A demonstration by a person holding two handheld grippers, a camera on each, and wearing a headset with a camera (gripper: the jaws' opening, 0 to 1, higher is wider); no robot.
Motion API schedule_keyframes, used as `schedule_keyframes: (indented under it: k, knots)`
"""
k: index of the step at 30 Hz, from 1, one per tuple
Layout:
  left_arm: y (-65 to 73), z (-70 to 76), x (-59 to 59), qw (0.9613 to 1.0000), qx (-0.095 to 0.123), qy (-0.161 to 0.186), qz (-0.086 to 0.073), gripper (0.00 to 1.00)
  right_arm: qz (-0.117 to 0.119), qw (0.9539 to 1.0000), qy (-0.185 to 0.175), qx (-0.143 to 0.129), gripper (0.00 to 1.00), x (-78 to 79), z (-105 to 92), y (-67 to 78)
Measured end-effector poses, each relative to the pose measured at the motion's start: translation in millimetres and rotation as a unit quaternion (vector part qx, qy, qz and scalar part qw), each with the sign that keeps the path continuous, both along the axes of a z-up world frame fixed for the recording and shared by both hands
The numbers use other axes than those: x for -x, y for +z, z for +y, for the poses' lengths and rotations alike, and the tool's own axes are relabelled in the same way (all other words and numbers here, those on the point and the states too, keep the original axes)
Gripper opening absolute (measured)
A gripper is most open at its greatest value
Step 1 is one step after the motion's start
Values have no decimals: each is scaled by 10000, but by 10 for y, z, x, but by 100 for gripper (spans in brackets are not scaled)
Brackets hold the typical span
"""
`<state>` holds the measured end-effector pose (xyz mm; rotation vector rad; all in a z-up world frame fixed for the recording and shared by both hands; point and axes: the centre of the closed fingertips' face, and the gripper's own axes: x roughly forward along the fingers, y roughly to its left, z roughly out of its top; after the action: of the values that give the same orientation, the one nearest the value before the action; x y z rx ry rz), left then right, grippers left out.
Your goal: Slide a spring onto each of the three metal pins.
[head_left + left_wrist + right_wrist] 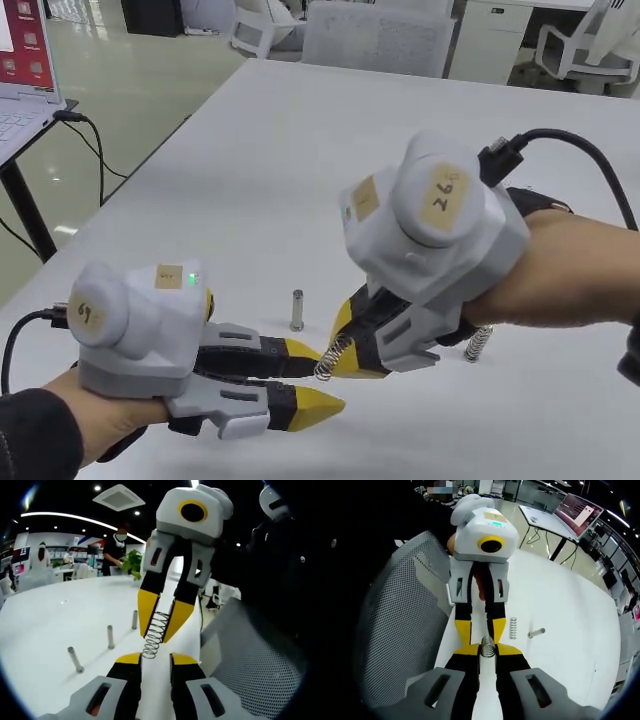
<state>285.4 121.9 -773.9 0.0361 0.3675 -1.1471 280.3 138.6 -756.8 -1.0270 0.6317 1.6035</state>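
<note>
At the far left a laptop (20, 60) sat open on a side desk. On the white table (300, 180), at the lower left of the head view, the left gripper (328, 378) was held low with its two yellow-tipped jaws parted and nothing clamped between them. Just right of it one of the metal pins (297, 310) stood upright and bare on the table. Next came the spring (332, 357), pinched between the closed jaws of the right gripper (352, 352) and held tilted just above the tabletop, its free end pointing toward the left gripper's tips. In the left gripper view that end reached the gap between the left jaws; whether it touched them could not be told. The same view showed all three pins standing in a row on the table, off to the left of both grippers. Further right in the head view, just beyond the right gripper, a second spring (478, 343) rested on the table. In the right gripper view it lay near one pin, apart from it
</note>
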Motion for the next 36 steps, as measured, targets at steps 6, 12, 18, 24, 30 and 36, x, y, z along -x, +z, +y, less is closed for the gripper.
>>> schedule_keyframes:
  k: [6,12,18,24,30,36]
  knots:
    - [-1,12,-6,10000,-2,35,-1,17,-76,9999,-104,60,8,-83,-89,22]
    - [12,37,-30,9999,23,120,1,19,-137,9995,-238,139,8,-175,-206,36]
    - [19,71,-57,9997,42,228,29,23,-180,9989,-355,252,8,-251,-321,29]
    - [38,131,-98,9992,79,398,29,27,-208,9983,-456,303,8,-320,-390,36]
    - [71,200,-128,9984,78,566,-41,30,-277,9975,-527,375,8,-391,-446,44]
    - [100,297,-168,9970,66,765,-100,32,-308,9969,-600,405,8,-450,-494,50]
